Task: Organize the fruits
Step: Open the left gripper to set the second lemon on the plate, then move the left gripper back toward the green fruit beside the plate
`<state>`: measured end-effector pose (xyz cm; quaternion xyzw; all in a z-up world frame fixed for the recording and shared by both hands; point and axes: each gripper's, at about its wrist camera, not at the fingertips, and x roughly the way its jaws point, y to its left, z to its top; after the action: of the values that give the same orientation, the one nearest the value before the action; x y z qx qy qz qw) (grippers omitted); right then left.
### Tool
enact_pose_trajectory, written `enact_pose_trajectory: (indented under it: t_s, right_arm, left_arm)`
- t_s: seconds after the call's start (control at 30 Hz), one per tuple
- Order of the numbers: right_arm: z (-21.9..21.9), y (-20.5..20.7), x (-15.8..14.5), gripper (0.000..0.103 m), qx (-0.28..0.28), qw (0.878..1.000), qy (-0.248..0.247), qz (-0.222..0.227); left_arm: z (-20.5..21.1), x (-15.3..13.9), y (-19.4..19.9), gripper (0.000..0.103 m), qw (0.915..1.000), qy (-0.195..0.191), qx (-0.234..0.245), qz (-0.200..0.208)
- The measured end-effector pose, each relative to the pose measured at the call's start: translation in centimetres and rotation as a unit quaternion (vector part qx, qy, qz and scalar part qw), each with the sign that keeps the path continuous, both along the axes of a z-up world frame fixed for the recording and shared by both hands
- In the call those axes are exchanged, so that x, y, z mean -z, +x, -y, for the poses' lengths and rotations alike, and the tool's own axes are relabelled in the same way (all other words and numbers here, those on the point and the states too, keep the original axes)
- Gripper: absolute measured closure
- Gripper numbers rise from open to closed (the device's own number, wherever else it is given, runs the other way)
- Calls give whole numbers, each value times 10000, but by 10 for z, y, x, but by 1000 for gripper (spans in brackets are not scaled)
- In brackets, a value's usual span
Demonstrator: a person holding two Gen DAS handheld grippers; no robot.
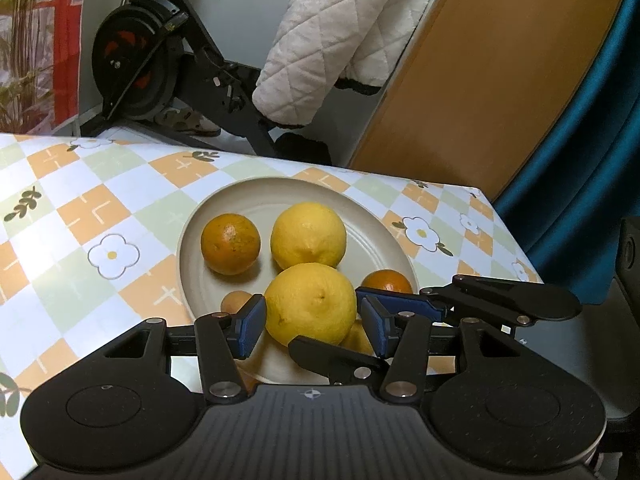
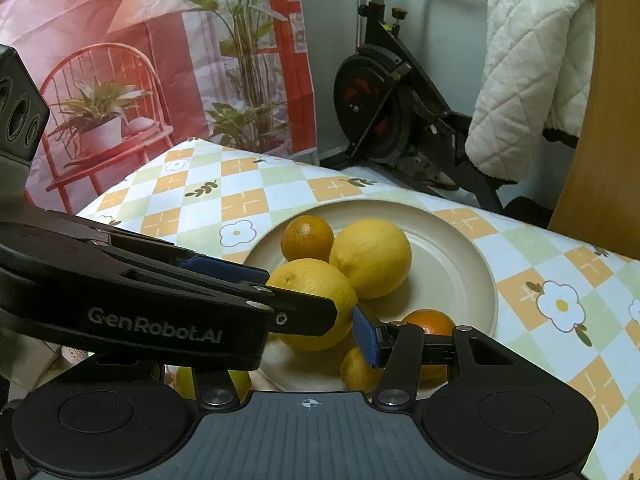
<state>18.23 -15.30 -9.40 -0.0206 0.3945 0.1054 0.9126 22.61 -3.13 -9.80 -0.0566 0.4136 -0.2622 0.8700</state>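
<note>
A beige plate [image 1: 192,236] [image 2: 460,256] holds two big lemons, two oranges and smaller fruit. My left gripper [image 1: 312,322] is open, its blue pads on either side of the near lemon [image 1: 310,300], close to it. The far lemon [image 1: 308,234] [image 2: 370,256] and an orange [image 1: 230,242] [image 2: 306,238] lie behind. A second orange [image 1: 386,280] [image 2: 430,320] and a small lemon [image 2: 356,368] lie at the near right. My right gripper [image 2: 320,334] is open beside the same near lemon [image 2: 312,280]; my left gripper crosses in front of it, hiding its left finger.
The table has a checked flower-print cloth [image 1: 80,208]. Its far edge and right edge [image 1: 512,232] are near the plate. An exercise bike [image 1: 160,60] with a quilted coat [image 1: 328,32] and a wooden panel [image 1: 480,80] stand behind. A green fruit [image 2: 240,382] shows under my right gripper.
</note>
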Motion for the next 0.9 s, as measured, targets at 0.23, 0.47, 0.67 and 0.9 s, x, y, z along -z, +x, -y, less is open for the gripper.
enact_pose_trajectory:
  t_s: [0.23,0.47,0.67,0.9]
  right_arm:
    - [-1,-5,-8,54,55,10000,-10,71]
    - [7,-25,-18,54,187,9997,55,146]
    - [15,-50,-23,54,374,9989,199,201]
    - [20,-76,-21,55,607,9975,289,218]
  left_arm:
    - [0,-7,-3,46,9999,109,-23,126]
    - [-8,-21,-15,46,9995,123,-64,274]
    - [-16,-32,-32,46,9987,214,-107,440]
    - [-28,-36,-58,46,9977,365,-172,536]
